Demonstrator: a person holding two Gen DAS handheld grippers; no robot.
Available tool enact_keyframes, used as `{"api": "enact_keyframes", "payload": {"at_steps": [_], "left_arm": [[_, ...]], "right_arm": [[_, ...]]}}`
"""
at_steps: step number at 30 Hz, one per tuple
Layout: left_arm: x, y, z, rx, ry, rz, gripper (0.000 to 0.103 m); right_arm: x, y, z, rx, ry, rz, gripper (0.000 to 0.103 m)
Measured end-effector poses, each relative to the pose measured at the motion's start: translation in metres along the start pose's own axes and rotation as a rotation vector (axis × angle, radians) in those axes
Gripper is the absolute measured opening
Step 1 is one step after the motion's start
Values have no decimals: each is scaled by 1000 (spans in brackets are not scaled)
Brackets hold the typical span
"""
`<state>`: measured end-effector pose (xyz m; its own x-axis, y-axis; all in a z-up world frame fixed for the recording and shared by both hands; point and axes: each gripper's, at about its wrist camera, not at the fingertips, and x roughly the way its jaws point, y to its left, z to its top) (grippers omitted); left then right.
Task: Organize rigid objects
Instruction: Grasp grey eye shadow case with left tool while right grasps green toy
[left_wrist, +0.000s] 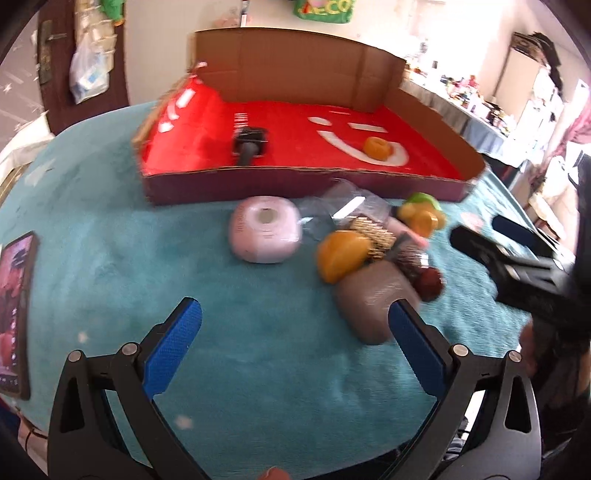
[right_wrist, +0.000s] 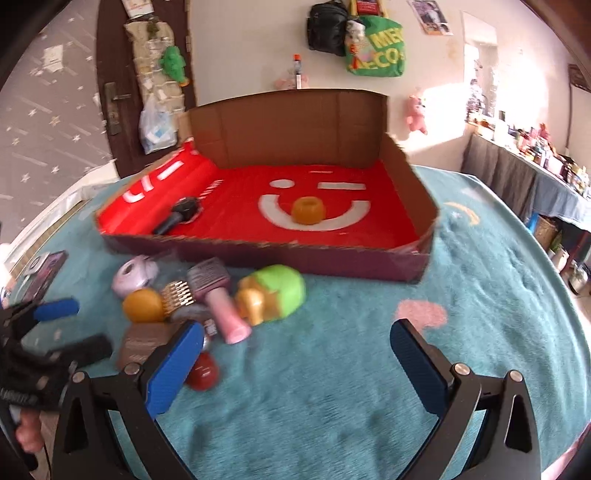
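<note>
**Both grippers open and empty above the blanket; loose objects piled at the tray's front wall**

The left gripper (left_wrist: 293, 332) has its jaws spread wide with nothing between them. The right gripper (right_wrist: 297, 350) is equally wide and empty. Both hang over the teal blanket (right_wrist: 480, 295).

The cardboard tray (right_wrist: 258, 254) lies open-topped, with a low front wall, a tall back wall and a red floor. Inside it are a black brush (right_wrist: 179, 214) at the left and an orange ring (right_wrist: 308, 210) near the centre, well apart, with bare floor around them.

The pile of objects (right_wrist: 207, 299) lies just in front of the tray's front wall. The blanket to the right of the pile is open.

The left wrist view alone shows a phone (left_wrist: 16, 314) at the blanket's left edge. The right wrist view shows the green-and-yellow toy (right_wrist: 277, 295) and pink-handled brush (right_wrist: 221, 306) more clearly, and bags on the wall.
</note>
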<state>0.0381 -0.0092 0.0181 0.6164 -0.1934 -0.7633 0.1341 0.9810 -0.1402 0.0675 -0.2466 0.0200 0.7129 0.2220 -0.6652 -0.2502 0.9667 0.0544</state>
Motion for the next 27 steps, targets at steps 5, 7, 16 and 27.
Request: {"api": "enact_keyframes", "payload": {"at_steps": [5,7,16,27], "left_arm": [[8,-25,3,52,4,-13,103],[13,-33,4,66,7,-15,103],[27,-31,1,53,23,18,103],[20,-26,-9,50,9,32,97]], "right_arm": [[10,-16,12,55,24,-6,103],[15,-17,16,67,33,19,103],[35,-8,29,57,56,30,97],[54,-6,27,105,128,94,80]]}}
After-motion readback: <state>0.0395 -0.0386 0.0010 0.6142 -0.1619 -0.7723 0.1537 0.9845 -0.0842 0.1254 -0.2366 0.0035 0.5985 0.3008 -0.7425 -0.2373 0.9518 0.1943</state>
